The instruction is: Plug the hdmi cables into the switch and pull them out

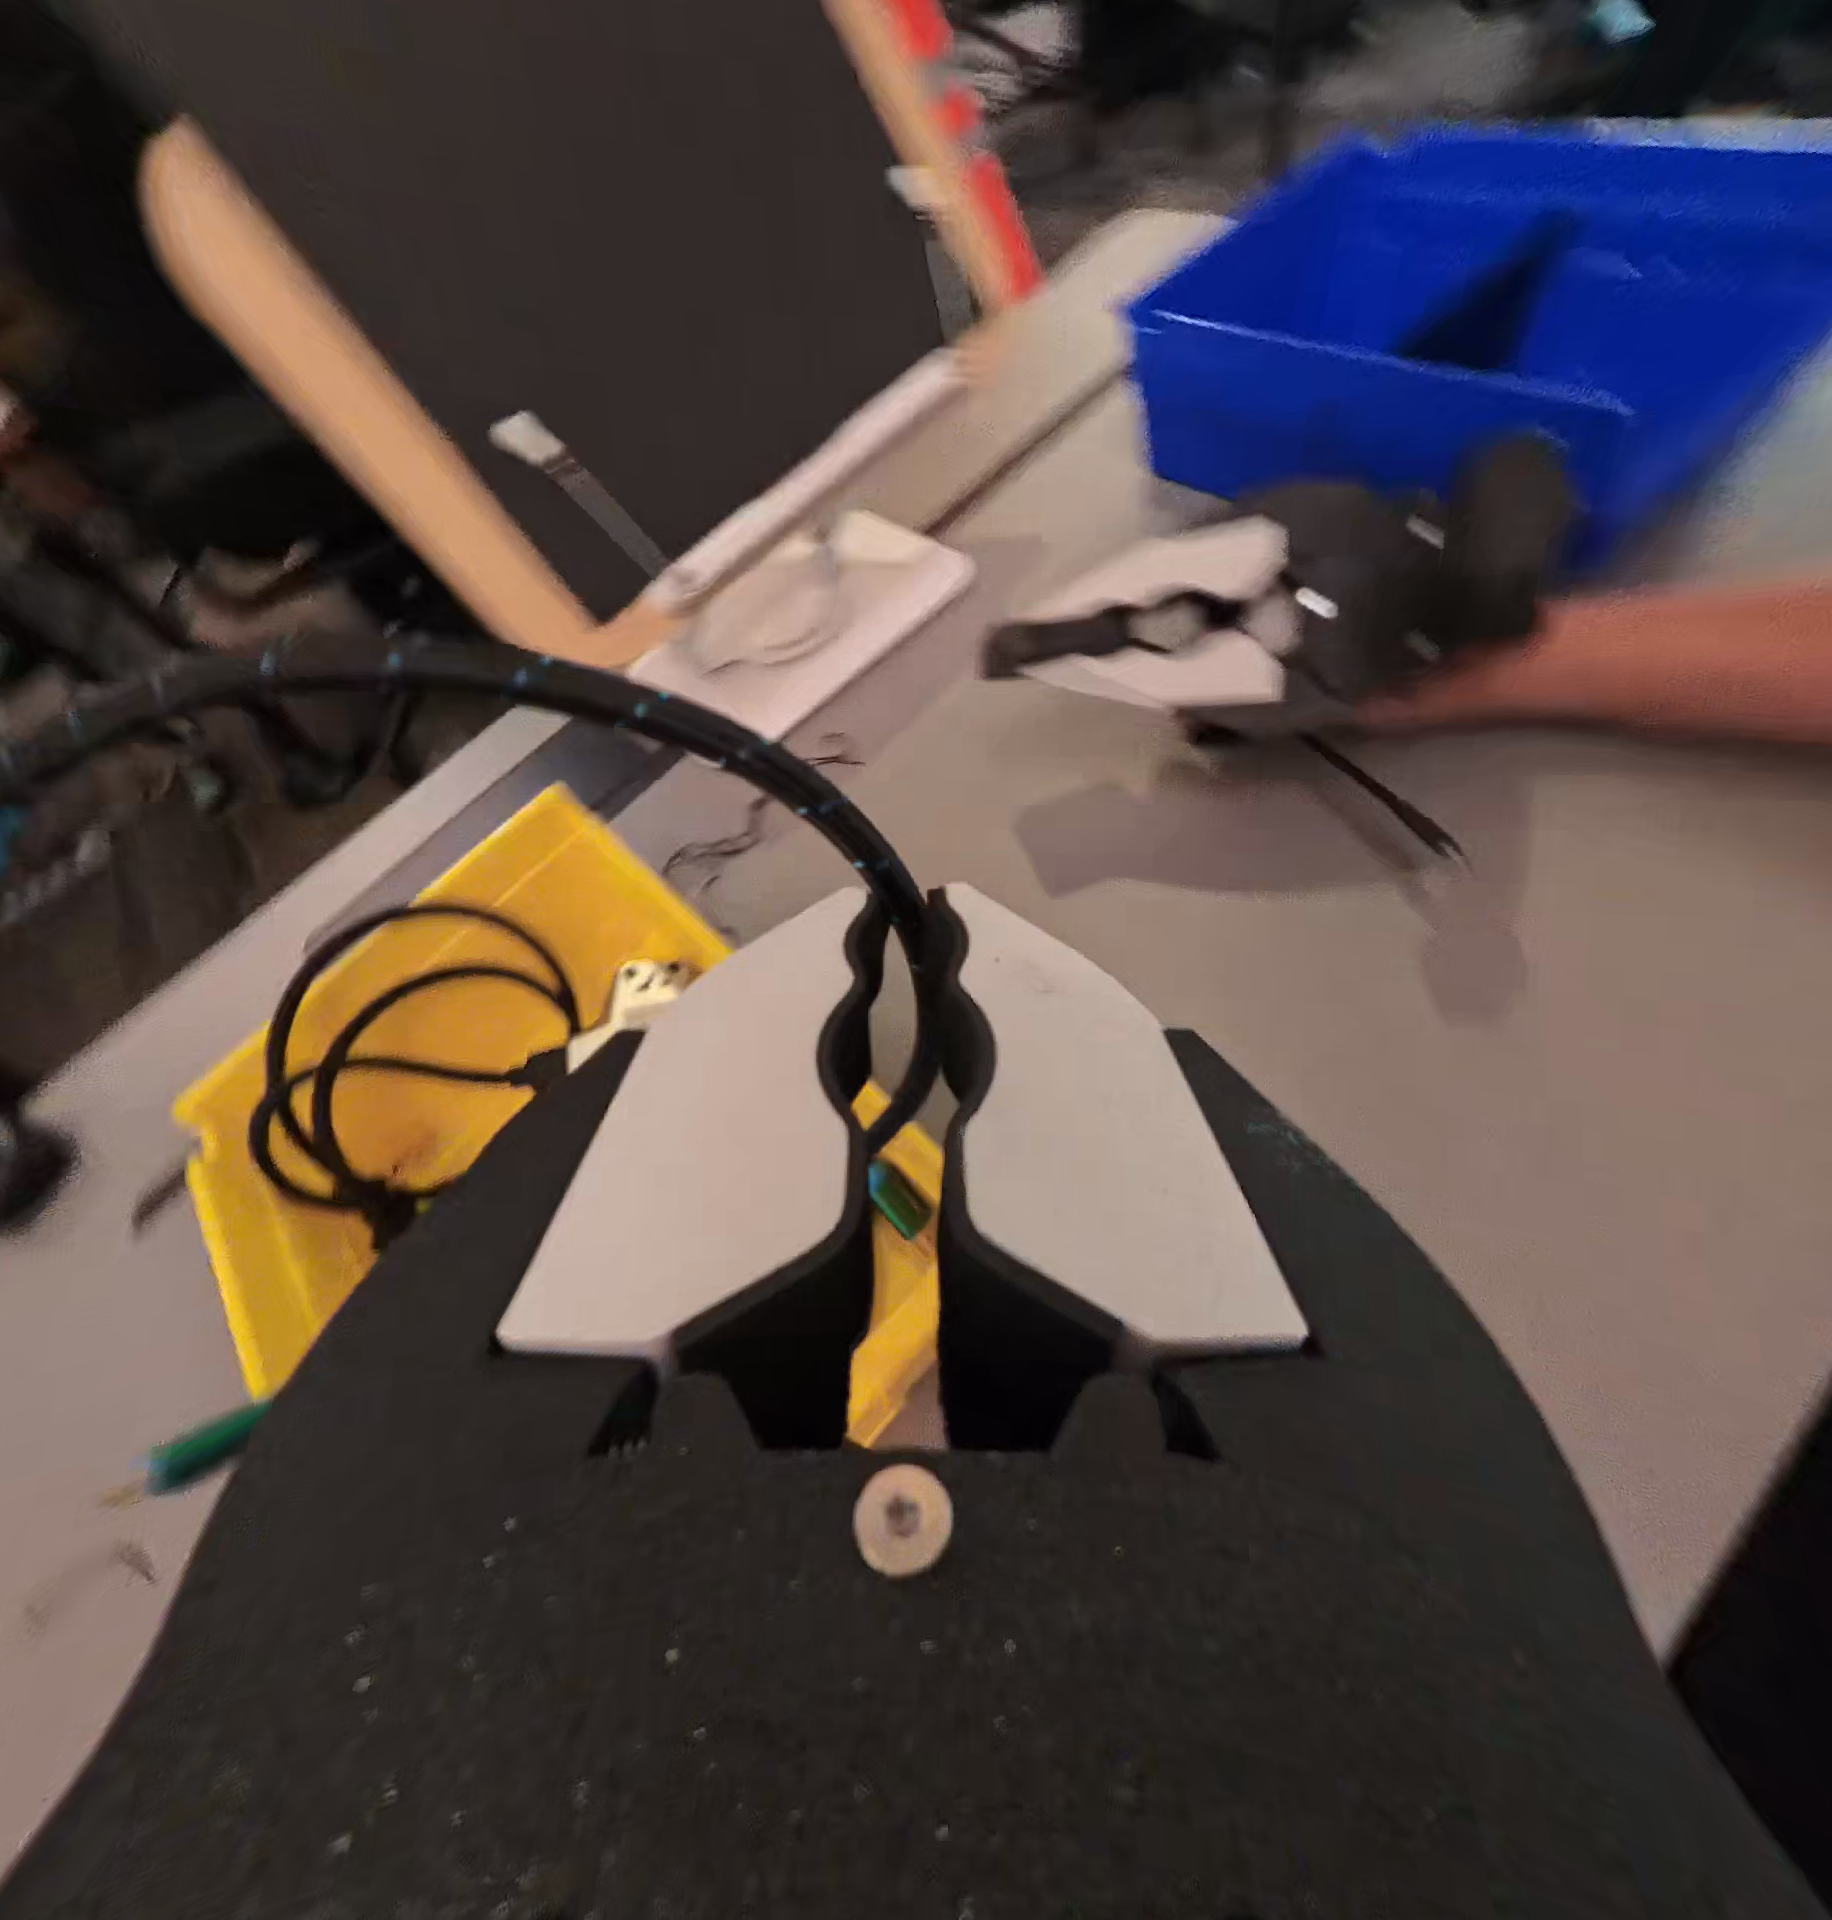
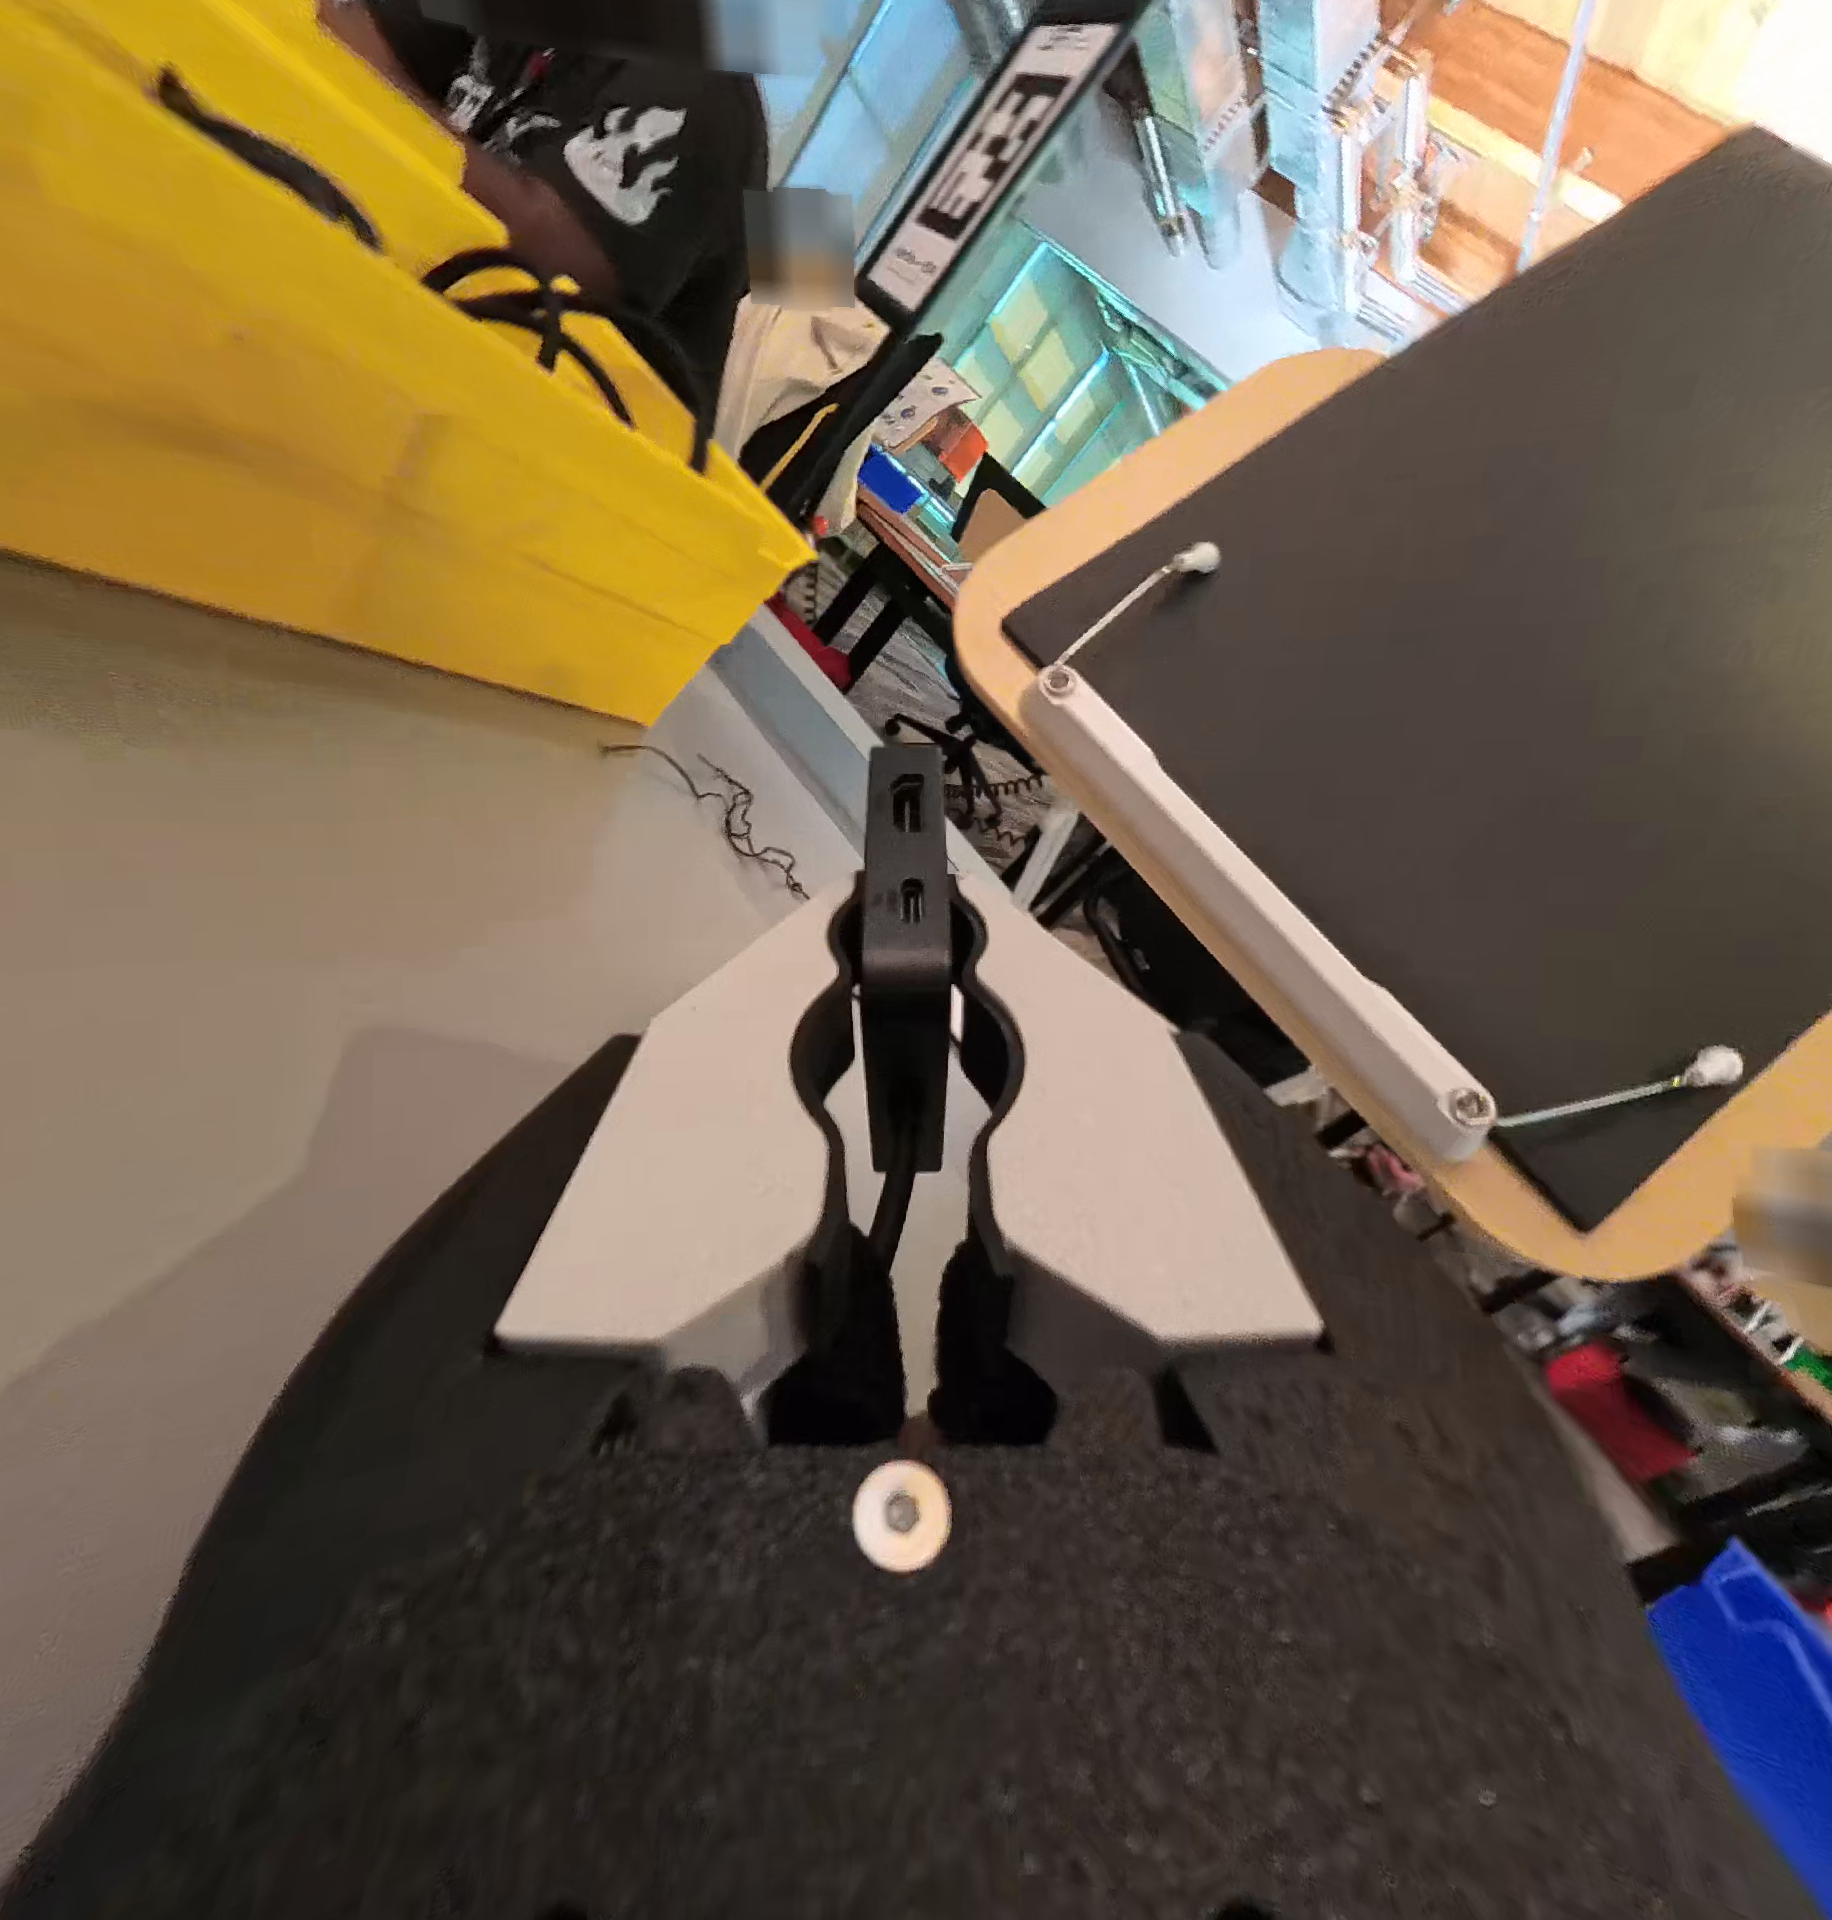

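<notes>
- Left wrist view: over a grey surface (image 1: 1255, 1039) with a yellow bin (image 1: 476, 956) and a blue bin (image 1: 1463, 312), the left gripper (image 1: 904, 914) has its fingers closed on a braided HDMI cable (image 1: 683, 722) near its plug end, lifted, not yet plugged in.
- Right wrist view: beside the yellow bin, the right gripper (image 2: 904, 914) clamps the black switch (image 2: 904, 904) edge-on between its fingers; the visible ports look empty, so plugging and pulling both seem left.

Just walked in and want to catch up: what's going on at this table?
A person is working two handheld grippers. The left gripper is shut on a braided black cable, over a yellow bin holding a thin coiled cord. The right gripper clamps a small black switch box on edge, with two ports on its visible face empty. The cable is not yet plugged in.
</notes>
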The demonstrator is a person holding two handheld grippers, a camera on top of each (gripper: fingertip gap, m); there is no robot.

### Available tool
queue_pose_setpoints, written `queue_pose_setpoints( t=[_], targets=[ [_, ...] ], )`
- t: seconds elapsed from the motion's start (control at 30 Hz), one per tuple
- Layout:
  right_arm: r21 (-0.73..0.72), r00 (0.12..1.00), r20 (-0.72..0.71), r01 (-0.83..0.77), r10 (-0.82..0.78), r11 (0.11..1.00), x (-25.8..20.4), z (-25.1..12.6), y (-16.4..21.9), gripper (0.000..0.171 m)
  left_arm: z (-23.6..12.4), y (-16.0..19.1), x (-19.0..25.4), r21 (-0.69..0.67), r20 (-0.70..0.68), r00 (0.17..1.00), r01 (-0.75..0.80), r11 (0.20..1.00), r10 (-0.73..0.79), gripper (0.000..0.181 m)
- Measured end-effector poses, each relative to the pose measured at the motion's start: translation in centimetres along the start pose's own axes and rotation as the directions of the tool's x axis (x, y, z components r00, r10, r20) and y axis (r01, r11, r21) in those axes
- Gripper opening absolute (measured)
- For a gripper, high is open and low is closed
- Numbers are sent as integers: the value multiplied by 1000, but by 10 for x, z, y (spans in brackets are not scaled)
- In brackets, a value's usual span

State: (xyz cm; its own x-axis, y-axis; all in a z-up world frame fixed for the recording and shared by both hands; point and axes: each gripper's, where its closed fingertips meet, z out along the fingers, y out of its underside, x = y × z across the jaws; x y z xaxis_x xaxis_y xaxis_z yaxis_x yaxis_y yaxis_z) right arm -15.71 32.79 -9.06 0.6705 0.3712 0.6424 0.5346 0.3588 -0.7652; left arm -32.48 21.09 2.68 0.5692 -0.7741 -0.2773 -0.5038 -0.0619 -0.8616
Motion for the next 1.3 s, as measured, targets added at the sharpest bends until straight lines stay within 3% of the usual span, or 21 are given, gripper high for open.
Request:
queue_pose_setpoints(
  t=[0.1, 0.2, 0.27, 0.37, 0.47, 0.9, 1.03, 1.13, 1.3],
  targets=[
    [0, 996, -25, -82, 82, 997, 12, -1, 3, 12, -6, 5, 75, -44, -167, 928, -344, 938, 332, 6],
    [2, 992, -36, -122, 122, 993, 17, -2, 5, 12, 0, 43, 147, -93, -359, 789, -562, 822, 498, 6],
    [12, 989, -38, -143, 143, 990, 19, -3, 4, 12, 7, 80, 180, -142, -471, 711, -645, 751, 521, 6],
    [20, 984, -33, -177, 177, 984, 21, -4, 4, 12, 13, 125, 212, -205, -594, 669, -663, 720, 447, 7],
    [17, 982, -34, -187, 187, 982, 22, -4, 5, 12, 19, 142, 226, -228, -618, 654, -680, 697, 436, 7],
    [15, 991, -6, -134, 134, 991, 13, -3, 3, 12, 26, 140, 267, -232, -637, 724, -507, 830, 265, 7],
    [17, 992, -3, -124, 124, 992, 11, -3, 2, 12, 29, 123, 271, -237, -622, 777, -307, 922, 99, 11],
    [20, 993, 0, -116, 116, 993, 10, -3, 1, 12, 36, 110, 253, -232, -578, 816, -151, 961, -12, 23],
    [25, 995, 6, -100, 100, 995, 8, -3, -1, 12, 63, 108, 186, -248, -363, 916, 85, 965, -174, 32]
  ],
)
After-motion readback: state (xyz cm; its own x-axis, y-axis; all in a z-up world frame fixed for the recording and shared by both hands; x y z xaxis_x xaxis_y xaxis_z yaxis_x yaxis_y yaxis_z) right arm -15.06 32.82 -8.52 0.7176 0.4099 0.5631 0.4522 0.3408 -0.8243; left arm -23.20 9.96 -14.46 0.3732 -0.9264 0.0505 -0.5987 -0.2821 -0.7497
